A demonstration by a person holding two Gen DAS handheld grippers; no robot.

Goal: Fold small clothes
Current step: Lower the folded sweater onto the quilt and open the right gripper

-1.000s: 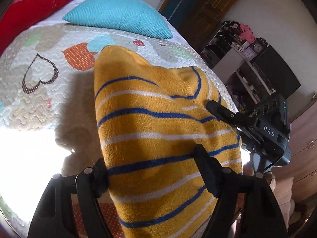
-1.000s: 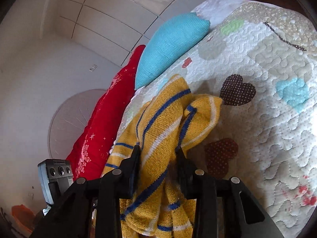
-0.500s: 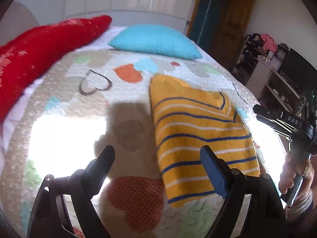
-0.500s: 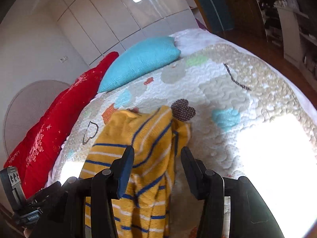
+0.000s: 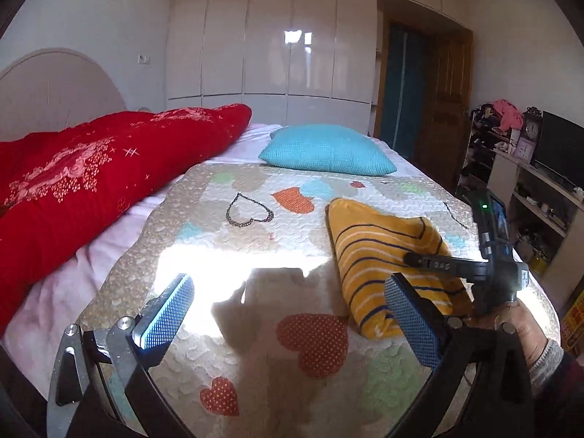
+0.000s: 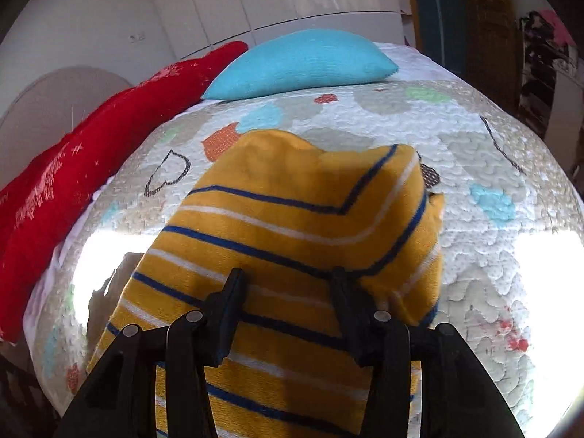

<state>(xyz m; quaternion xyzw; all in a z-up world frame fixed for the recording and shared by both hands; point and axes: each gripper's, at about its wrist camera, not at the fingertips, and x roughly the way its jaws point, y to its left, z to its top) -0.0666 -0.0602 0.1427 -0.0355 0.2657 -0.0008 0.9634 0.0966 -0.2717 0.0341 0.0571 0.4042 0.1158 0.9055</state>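
- Two grippers are ours: the left gripper (image 5: 288,314) has its jaws spread as wide as they go, having just been opening, with nothing between the blue pads, only sunlit quilt beneath.
- We judge it stands off to the side because its share of the fold is done and it has let go of the cloth.
- Our right gripper (image 6: 288,292) hangs low over the yellow striped sweater (image 6: 292,241), its jaws partly apart and just narrowing; the knit lies under and between the tips, but we cannot tell whether they pinch it.
- We take that low stance as pressing or tidying the near edge so the fold keeps.
- One sweater is all we count, folded into a compact bundle and lying on the heart-patterned quilt (image 5: 255,241), toward its right side in the left wrist view.
- One hand (image 5: 518,332) shows, holding the right gripper's handle.
- Beyond lie one turquoise pillow (image 5: 328,149) and one long red cushion (image 5: 91,175), both well apart from the sweater.
- Farther still, we see white wardrobe doors (image 5: 270,40).
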